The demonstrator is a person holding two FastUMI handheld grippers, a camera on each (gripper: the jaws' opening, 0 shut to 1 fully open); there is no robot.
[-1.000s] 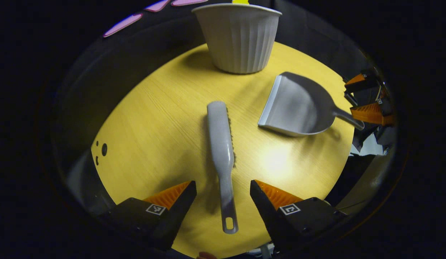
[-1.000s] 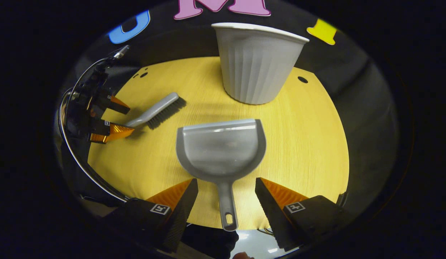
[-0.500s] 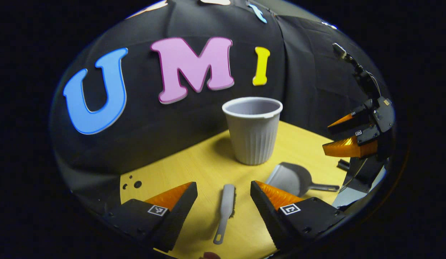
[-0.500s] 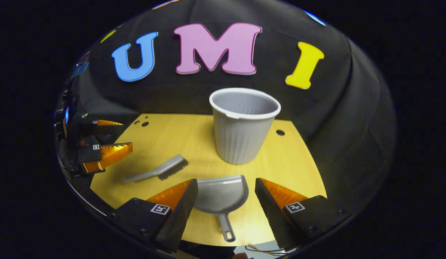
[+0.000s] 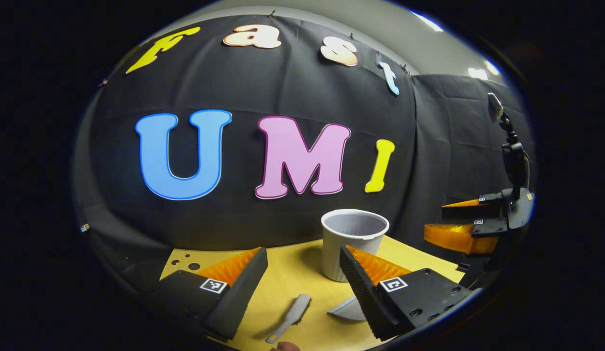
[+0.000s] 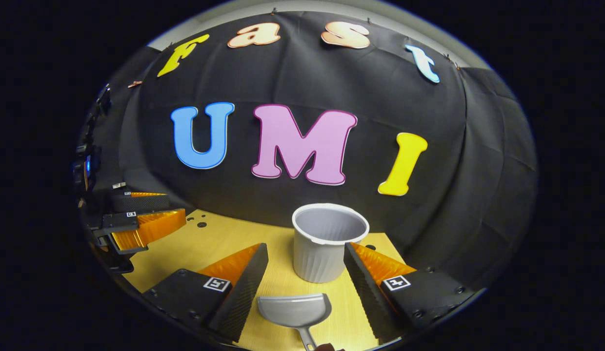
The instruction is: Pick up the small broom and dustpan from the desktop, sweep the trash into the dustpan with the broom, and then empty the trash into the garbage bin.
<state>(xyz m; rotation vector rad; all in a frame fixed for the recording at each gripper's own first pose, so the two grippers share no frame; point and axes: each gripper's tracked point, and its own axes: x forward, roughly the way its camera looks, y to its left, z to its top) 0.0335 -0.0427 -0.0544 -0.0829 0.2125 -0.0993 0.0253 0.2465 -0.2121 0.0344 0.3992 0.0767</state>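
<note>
A small grey broom (image 5: 289, 318) lies on the yellow table (image 5: 283, 273), below and ahead of my left gripper (image 5: 302, 252), which hangs open above it with nothing between its fingers. Part of the grey dustpan (image 5: 346, 309) shows beside the right finger. In the right gripper view the dustpan (image 6: 295, 311) lies flat, mouth toward the grey ribbed garbage bin (image 6: 327, 246), handle toward me. My right gripper (image 6: 305, 248) is open above it, apart from it. The bin (image 5: 353, 241) stands upright at the back of the table. No trash is visible.
The booth's black cloth wall rises right behind the bin. Small holes (image 5: 190, 265) mark the table's far left corner. The right gripper (image 5: 436, 219) hangs at the right of the left gripper view, and the left gripper (image 6: 175, 204) at the left of the right gripper view.
Both grippers have lifted away from the table and tilted up toward the wall. The broom and dustpan have stayed on the table, now small and low in the views.
</note>
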